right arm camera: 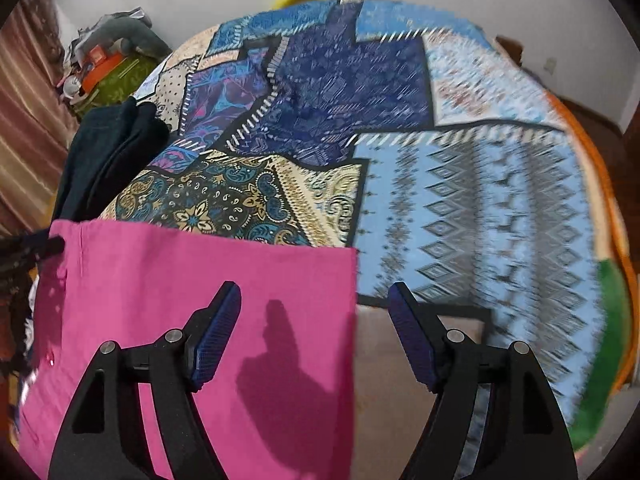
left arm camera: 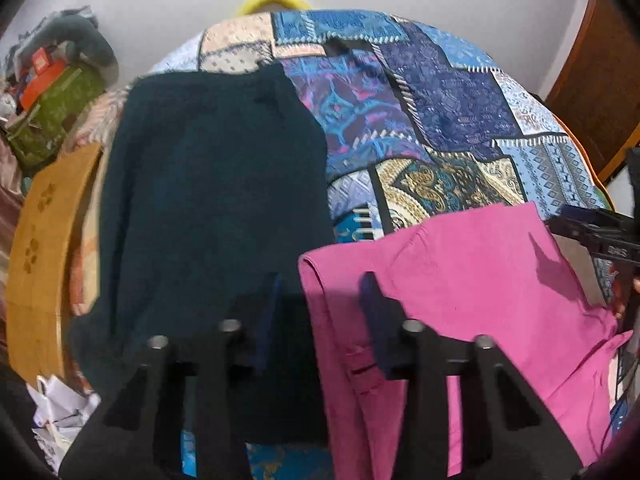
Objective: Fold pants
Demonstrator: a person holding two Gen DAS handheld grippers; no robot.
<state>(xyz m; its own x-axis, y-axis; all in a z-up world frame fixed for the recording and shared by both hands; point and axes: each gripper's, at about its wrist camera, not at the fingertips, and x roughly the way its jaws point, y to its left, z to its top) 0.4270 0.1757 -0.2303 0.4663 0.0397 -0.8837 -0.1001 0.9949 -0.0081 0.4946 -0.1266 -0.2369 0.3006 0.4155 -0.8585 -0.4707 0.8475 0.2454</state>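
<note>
Pink pants (right arm camera: 200, 280) lie folded beside dark pants (left arm camera: 212, 200).

The pink pants (right arm camera: 192, 320) run off the near edge in both views. The bedspread (right arm camera: 500, 208) blurs at far right, its print unreadable.

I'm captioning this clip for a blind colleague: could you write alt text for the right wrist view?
The open right gripper hovers over the right edge of folded pink pants lying on a blue patchwork bedspread, gripping nothing. A dark garment lies at the far left, with cluttered boxes beyond.
</note>
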